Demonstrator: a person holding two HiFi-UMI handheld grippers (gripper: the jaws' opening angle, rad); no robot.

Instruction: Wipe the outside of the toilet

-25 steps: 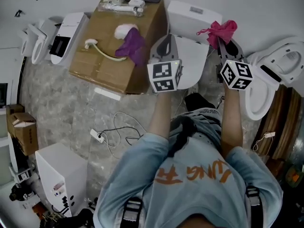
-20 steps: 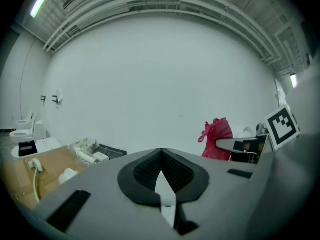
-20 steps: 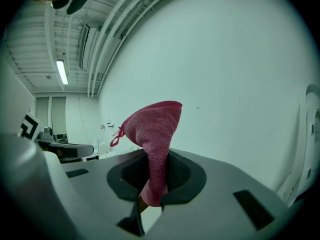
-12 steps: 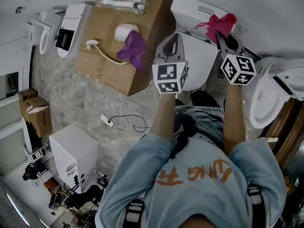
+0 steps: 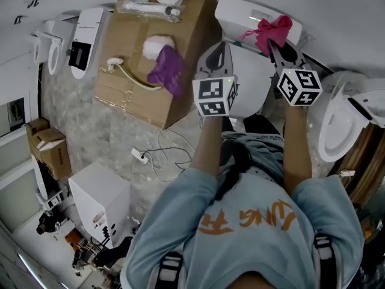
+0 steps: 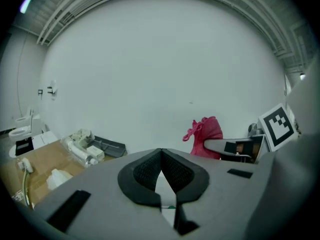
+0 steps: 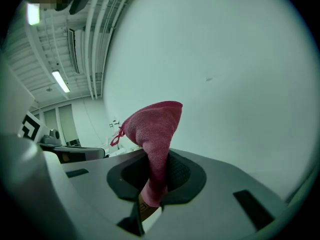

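Where the floor point(image 5: 114, 131) fills the left of the head view, a carton point(image 5: 135, 95) lies with a purple rag point(image 5: 167, 70) and a pale hose point(image 5: 129, 77) on top, and a cable point(image 5: 159, 161) trails on the floor near it. Just right of the carton stands the toilet point(image 5: 249, 83), lid down, its tank point(image 5: 243, 14) at the wall. It sits straight ahead of the person, under both tools.

The left tool point(image 5: 219, 48) hangs over the left side of the lid. In the left gripper view its pads point(image 6: 145, 171) meet at the tips with nothing between them.

The right tool point(image 5: 278, 46) is over the back right of the toilet, pinched tight on a pink cloth point(image 5: 269, 32). The cloth bunches past the tips above the tank; I cannot tell whether it touches it. In the right gripper view the cloth rises from between the jaws in a cone against the bare wall point(image 7: 240, 84), with a short end hanging below the pads.

A second toilet point(image 5: 337, 125) stands just beside, at the far right.
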